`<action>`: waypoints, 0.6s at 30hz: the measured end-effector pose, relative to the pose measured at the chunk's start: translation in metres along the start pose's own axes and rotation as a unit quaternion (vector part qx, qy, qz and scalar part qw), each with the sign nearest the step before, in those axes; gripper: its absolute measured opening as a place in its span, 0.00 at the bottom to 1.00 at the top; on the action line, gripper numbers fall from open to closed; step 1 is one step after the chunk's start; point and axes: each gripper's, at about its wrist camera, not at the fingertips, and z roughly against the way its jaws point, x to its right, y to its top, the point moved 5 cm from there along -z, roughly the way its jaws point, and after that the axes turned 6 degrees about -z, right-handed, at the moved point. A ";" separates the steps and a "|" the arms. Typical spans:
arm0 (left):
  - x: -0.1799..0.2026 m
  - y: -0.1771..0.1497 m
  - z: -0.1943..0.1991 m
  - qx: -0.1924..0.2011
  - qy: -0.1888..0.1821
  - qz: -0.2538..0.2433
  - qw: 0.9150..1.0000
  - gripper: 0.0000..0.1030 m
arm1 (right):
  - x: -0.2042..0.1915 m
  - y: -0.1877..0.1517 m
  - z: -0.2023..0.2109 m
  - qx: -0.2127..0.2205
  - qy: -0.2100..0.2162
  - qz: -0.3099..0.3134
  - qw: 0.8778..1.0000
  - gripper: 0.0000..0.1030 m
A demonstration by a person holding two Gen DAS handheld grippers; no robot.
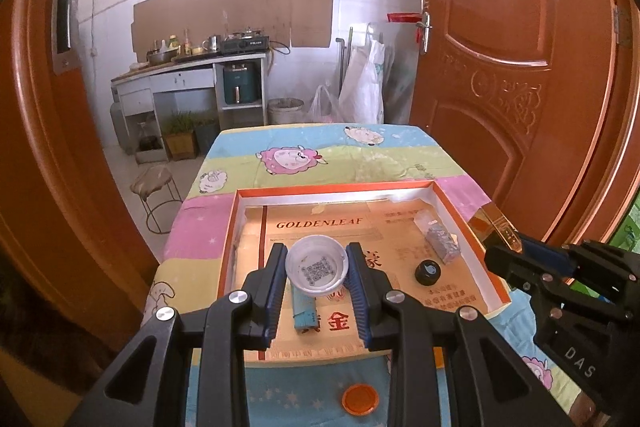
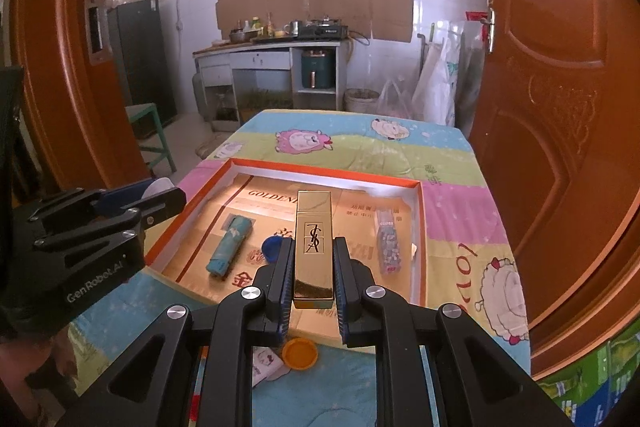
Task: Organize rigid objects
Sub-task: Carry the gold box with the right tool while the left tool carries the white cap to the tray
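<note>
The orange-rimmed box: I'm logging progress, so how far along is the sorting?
Done: a teal lighter, a clear lighter and a dark cap lie in the box.
In hand: left gripper holds a white cap; right gripper holds a gold case.
Left: an orange cap on the cloth.

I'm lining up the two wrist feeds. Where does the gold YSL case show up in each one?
Left wrist view: the gold YSL case sits at the right edge, sticking out of the right gripper beside the tray's right wall.
Right wrist view: the case is dead centre, upright between the right gripper's pads, logo facing the camera.
Shared landmark: the orange-rimmed tray with GOLDENLEAF printed inside.
</note>
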 end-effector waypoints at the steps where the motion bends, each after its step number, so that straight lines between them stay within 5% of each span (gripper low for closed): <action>1: -0.002 0.001 -0.002 -0.002 -0.002 0.002 1.000 0.30 | 0.001 0.001 -0.002 -0.001 0.001 0.000 1.000 0.18; 18: -0.023 0.025 -0.069 -0.064 -0.029 0.027 0.997 0.30 | 0.017 0.033 -0.076 -0.055 0.020 -0.002 0.998 0.17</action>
